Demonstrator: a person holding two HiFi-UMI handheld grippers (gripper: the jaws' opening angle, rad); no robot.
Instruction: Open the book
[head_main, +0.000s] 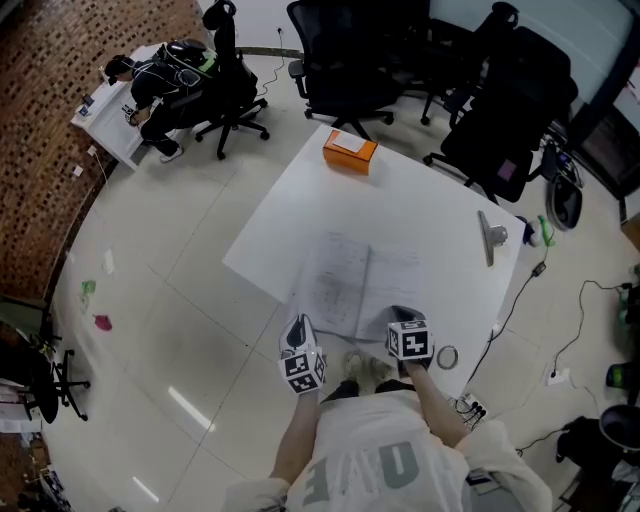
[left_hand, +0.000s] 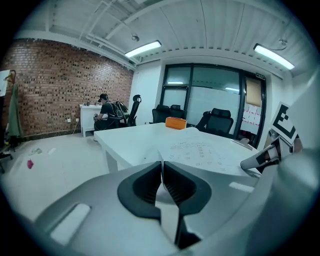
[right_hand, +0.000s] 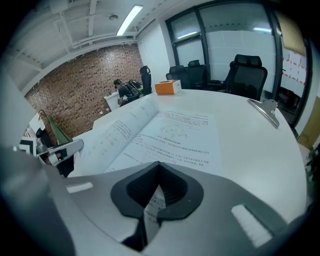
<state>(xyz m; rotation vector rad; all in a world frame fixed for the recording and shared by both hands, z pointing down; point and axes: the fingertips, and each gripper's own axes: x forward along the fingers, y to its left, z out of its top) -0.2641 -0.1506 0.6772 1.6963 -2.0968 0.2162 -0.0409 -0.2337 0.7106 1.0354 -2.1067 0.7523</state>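
— At the table's (head_main: 420, 210) near edge, how do the tools stand?
— Left tool (left_hand: 162, 169): jaws drawn together on nothing. Right tool (right_hand: 158, 169): together too, empty, over the right page's bottom edge. Just ahead, the book (head_main: 360, 285) lies open and flat.
— So which step?
— The finish, it seems; next likely means drawing back without snagging a page.
— Any writing?
— Printed lines on both pages, too small to read; the orange box (head_main: 349, 151) beyond shows no legible label.
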